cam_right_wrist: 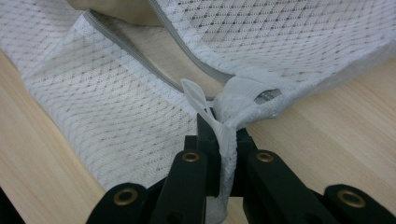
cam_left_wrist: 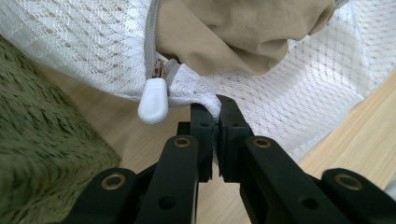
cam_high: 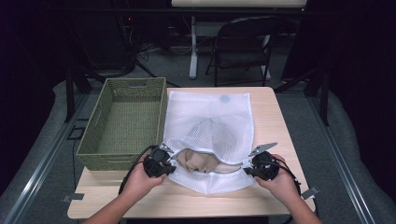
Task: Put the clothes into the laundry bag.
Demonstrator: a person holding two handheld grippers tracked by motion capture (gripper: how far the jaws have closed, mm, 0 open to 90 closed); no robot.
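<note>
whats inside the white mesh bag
A tan garment bulges out of the white mesh bag through its open zipper. More of it shows dimly through the mesh; how far back it reaches, and whether anything else lies beneath, is covered.

White mesh-cloth bag point(cam_high: 208, 122), woven green basket point(cam_high: 126, 122), matt wooden table point(cam_high: 271, 116).

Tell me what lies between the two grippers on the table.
In the high view, between the left gripper and the right gripper lies the open mouth of the white mesh laundry bag, with a tan garment bulging out. Each gripper pinches the bag's edge.
</note>
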